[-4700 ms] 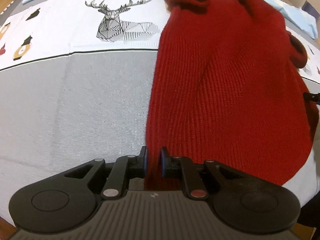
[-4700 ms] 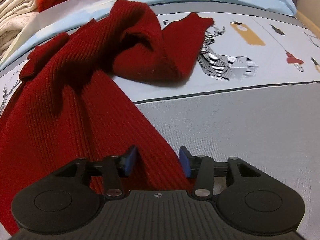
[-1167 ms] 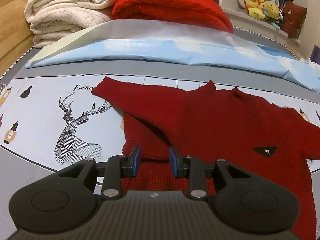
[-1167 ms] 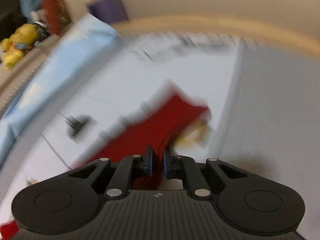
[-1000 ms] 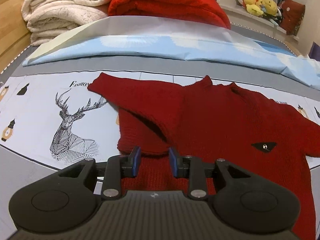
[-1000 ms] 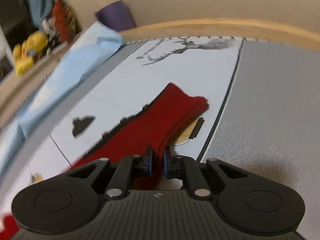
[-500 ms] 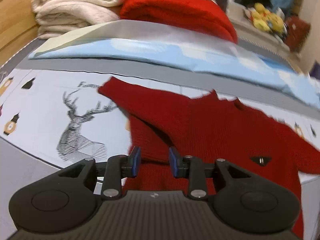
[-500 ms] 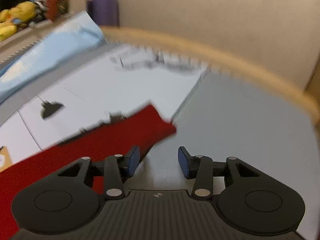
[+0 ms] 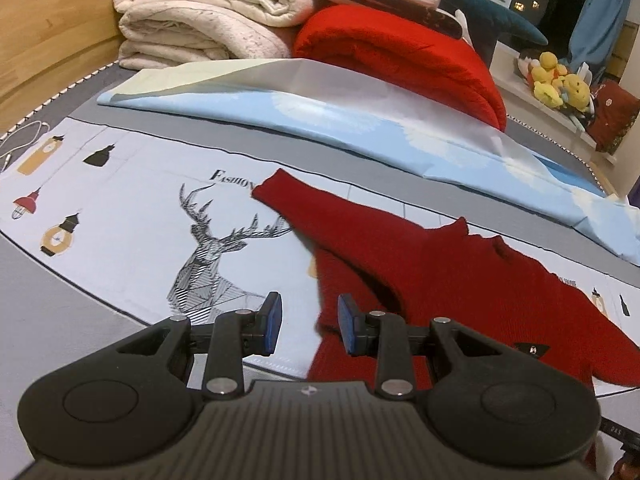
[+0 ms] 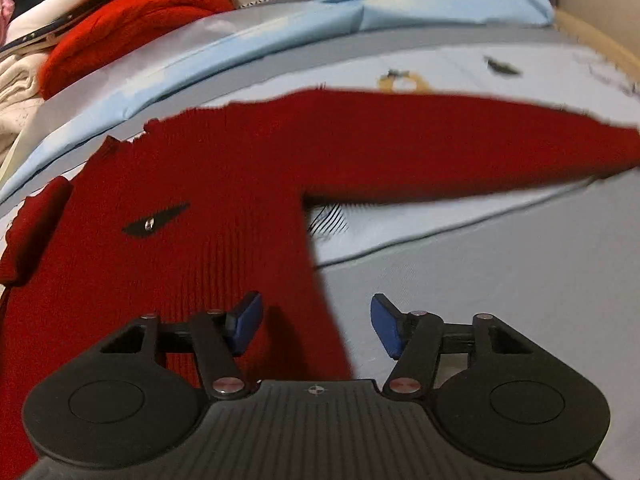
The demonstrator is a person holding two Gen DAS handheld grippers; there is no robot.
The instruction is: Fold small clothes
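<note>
Lying flat on the bed (image 9: 120, 216) for folding, sweater (image 10: 224, 200); left gripper (image 9: 308, 322) hovering narrowly open, empty; right gripper (image 10: 316, 324) opening, empty, over the hem.

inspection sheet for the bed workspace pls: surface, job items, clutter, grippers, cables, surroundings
Surface: printed bed sheet, grey border, deer print.
Job's things: red sweater spread flat, both sleeves out, black patch facing up.
Clutter: blue pillowcase, cream blankets, folded red blanket, all behind the sweater.
Grippers: left gripper open, empty, over the sweater's edge; right gripper jaws opening, nothing gripped, above the sweater's side.
Cables: white cable at the far left edge.
Surroundings: wooden bed frame, plush toys on a ledge.
</note>
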